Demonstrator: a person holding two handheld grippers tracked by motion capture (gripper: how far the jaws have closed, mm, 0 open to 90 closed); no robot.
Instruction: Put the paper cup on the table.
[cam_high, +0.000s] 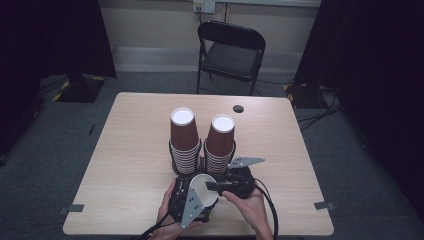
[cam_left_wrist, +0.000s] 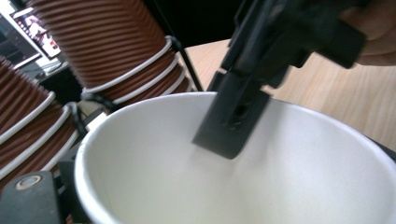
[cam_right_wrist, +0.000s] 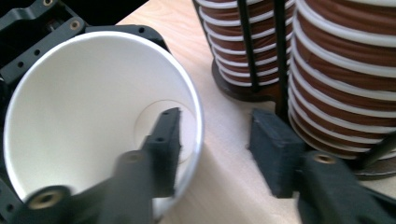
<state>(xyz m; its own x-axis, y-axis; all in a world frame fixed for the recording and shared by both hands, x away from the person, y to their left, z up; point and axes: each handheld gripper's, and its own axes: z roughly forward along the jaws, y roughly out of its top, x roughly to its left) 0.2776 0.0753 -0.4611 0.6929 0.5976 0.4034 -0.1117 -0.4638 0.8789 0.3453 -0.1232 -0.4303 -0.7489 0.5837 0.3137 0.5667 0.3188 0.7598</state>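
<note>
One jaw of my right hand-held gripper (cam_right_wrist: 215, 154) sits inside the paper cup (cam_high: 202, 192), the other outside its rim, spread unpinched, while my left hand-held gripper (cam_high: 192, 207) grips it tilted above the surface (cam_high: 125, 150).

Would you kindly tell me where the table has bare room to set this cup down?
The table is bare left of the left cup stack and right of the right cup stack, up to the small black disc. It is crowded at the front middle, around the white cup and both grippers.
</note>
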